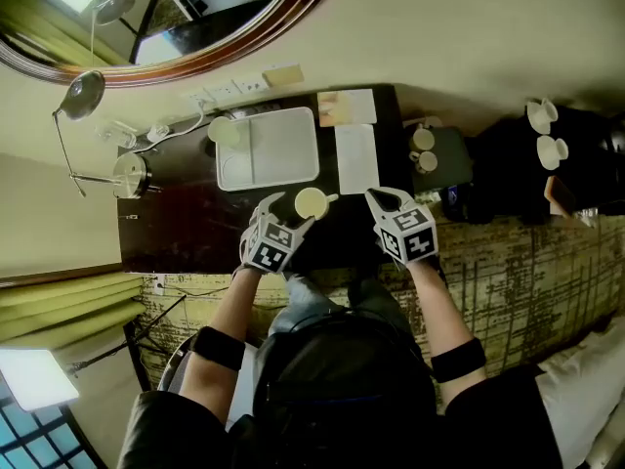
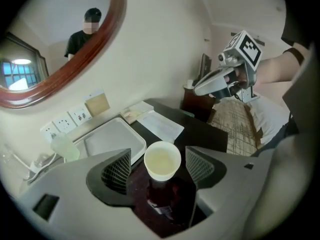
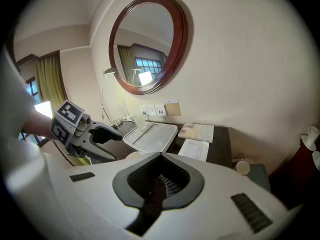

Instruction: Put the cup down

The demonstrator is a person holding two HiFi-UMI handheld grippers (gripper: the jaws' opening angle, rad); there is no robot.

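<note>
Flanking cup [image 2: 162,161] with gaps, left tongs [image 2: 159,165]

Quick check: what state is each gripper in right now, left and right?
Left gripper: open, the cup stands free between its jaws, not gripped.
Right gripper: closed, holding nothing.

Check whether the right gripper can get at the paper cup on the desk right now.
Probably not cleanly: the left gripper stands open with a jaw on each side of the paper cup, and the right gripper is shut.
</note>
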